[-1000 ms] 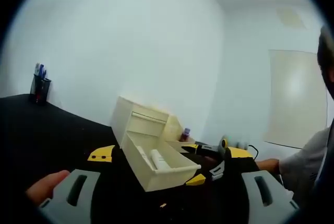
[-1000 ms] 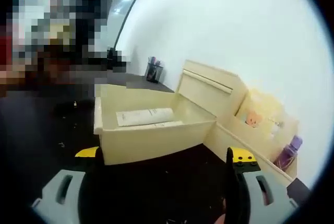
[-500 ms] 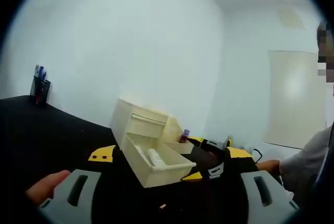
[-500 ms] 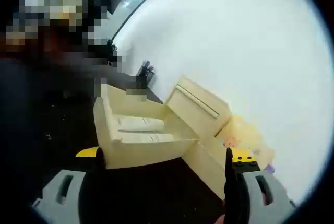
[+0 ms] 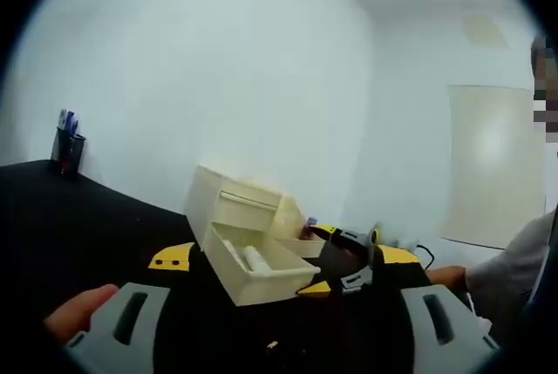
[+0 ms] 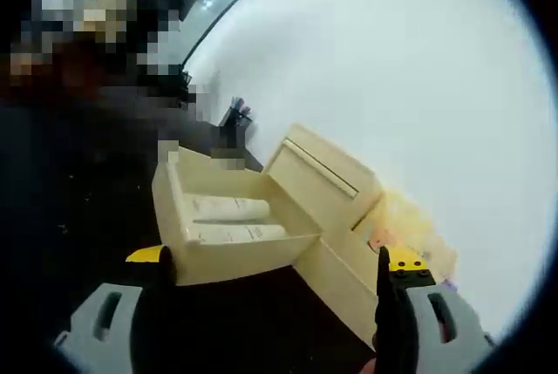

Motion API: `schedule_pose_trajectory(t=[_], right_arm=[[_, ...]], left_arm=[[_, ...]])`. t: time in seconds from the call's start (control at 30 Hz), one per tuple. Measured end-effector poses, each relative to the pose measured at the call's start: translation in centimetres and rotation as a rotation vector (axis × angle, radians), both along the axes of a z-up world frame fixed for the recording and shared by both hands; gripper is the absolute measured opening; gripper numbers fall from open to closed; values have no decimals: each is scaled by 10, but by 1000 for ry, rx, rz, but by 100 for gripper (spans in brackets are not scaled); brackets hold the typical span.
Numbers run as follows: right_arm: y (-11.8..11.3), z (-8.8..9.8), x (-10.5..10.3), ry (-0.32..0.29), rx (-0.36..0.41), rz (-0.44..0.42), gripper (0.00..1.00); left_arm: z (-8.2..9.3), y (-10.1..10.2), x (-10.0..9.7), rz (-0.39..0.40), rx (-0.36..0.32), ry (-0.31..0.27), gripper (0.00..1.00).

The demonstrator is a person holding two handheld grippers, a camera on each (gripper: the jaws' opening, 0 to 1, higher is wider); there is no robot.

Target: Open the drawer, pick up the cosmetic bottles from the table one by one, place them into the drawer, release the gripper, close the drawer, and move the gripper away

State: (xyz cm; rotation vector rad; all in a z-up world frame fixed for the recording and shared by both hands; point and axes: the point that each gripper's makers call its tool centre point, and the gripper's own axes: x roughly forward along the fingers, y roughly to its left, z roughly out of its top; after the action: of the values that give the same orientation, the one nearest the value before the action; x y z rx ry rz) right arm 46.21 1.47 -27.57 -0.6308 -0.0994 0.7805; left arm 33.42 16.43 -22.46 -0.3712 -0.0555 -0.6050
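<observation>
From my left tongs I look across the black counter at the cream drawer unit. Its drawer is pulled out toward me, and a white bottle lies inside on the drawer floor. My left tongs stand wide apart with nothing between them, and a fingertip shows beside the left jaw. My right tongs come in from the right, just at the front corner of the drawer; I cannot tell from here whether they touch it. A pen cup sits far off on the counter by the wall, and a small purple-capped bottle stands behind the unit, next to a low cream tray.

From my right tongs the drawer is close and open, its front wall facing me. Two white bottles lie side by side in it, lengthwise along the drawer. These tongs are also spread apart and hold nothing. The unit rises behind the drawer, tilted in this view
</observation>
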Motion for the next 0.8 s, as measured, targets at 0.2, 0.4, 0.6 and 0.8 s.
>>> schedule_pose_trajectory(t=[0.2,0.4,0.6,0.8], right_arm=[[-1,0,8,14,16,-11,93],[-2,-3,19,37,30,-28,93],[-4,-1,30,29,33,-55,92],[-3,-2,40,33,39,-80,91]], left_arm=[[0,0,0,-3,4,2,76],[1,0,-2,-4,0,-2,76],[1,0,-2,-5,2,-2,76],[2,-1,-3,-5,0,-4,76]])
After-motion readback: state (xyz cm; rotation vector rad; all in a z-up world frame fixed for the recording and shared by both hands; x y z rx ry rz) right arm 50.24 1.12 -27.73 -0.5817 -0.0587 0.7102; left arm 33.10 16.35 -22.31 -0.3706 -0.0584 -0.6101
